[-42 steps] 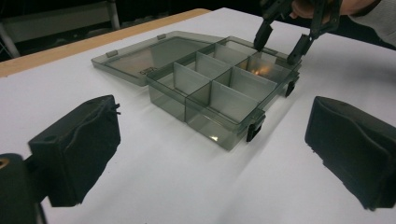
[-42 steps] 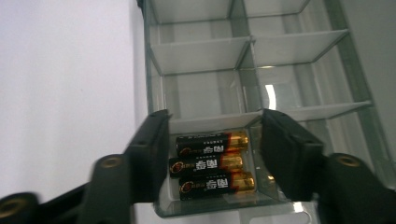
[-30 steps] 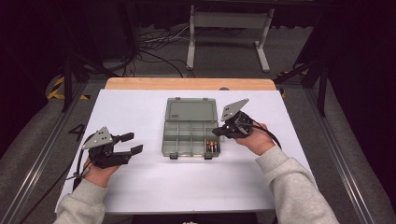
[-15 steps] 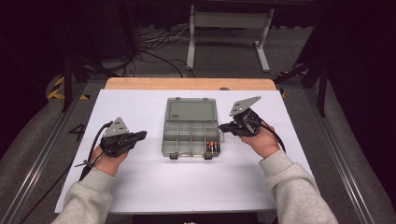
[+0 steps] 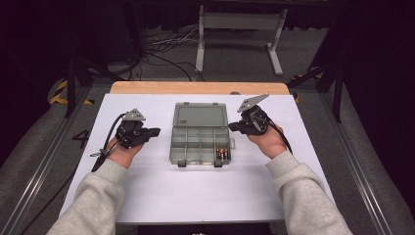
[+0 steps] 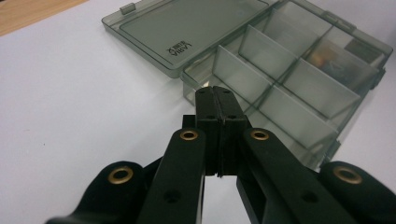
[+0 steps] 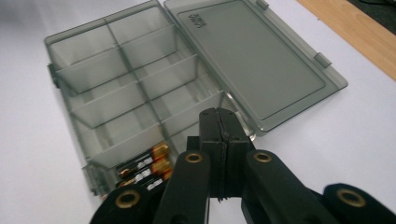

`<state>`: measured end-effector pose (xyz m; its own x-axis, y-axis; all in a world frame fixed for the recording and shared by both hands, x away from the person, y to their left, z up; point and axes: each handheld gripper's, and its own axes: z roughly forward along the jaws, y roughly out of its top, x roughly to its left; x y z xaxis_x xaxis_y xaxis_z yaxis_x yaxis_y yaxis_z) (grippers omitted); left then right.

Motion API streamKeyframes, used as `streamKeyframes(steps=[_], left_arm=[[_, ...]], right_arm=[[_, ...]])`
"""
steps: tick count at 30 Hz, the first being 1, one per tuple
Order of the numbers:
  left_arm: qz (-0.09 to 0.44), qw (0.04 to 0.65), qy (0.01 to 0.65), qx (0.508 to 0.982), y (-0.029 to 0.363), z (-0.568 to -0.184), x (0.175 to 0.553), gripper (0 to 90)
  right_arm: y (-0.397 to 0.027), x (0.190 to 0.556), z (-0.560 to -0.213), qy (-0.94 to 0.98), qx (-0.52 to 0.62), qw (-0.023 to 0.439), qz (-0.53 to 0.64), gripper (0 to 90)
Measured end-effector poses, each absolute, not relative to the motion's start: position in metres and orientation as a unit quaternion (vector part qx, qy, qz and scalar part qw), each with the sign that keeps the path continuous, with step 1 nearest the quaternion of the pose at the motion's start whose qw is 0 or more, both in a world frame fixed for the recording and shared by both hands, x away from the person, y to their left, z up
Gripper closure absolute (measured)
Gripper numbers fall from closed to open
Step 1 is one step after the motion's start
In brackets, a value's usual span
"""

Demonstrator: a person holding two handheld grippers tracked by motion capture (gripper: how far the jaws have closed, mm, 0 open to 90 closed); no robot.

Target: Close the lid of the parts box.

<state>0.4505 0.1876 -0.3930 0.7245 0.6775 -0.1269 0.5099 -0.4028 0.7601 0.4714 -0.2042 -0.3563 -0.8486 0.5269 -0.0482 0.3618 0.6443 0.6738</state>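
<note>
A smoky grey compartment box (image 5: 199, 142) lies open in the middle of the white table, its lid (image 5: 198, 116) folded flat on the far side. Three batteries (image 5: 222, 153) lie in its near right compartment; the other compartments look empty. My left gripper (image 5: 155, 130) hovers just left of the box, shut on nothing, pointing at it. In the left gripper view its jaws (image 6: 215, 92) meet in front of the box's (image 6: 280, 74) near corner. My right gripper (image 5: 231, 127) is at the box's right edge, also shut and empty. Its tips (image 7: 219, 114) hang over the box's (image 7: 140, 79) edge, near the batteries (image 7: 144, 169).
The white table surface (image 5: 195, 196) has free room in front of the box and on both sides. A wooden strip (image 5: 195, 88) runs along the far edge. Beyond it are a metal stand (image 5: 240, 29) and cables on the floor.
My left gripper has shut its jaws and moved right and away from me, toward the box. The right gripper has stayed by the box's right edge.
</note>
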Motion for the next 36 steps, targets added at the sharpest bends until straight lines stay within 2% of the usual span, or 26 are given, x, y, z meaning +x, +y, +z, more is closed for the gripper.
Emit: streamKeyframes(steps=[18,36], left_arm=[[0.07,0.377,0.389,0.838,0.174,-0.385,0.494,89.5],[0.07,0.355,0.417,0.834,0.156,-0.389,0.523,89.5]], right_arm=[[-0.201,0.506,-0.358,0.894,0.284,0.131,0.322,90.0],[-0.207,0.528,-0.365,0.887,0.313,0.135,0.311,90.0]])
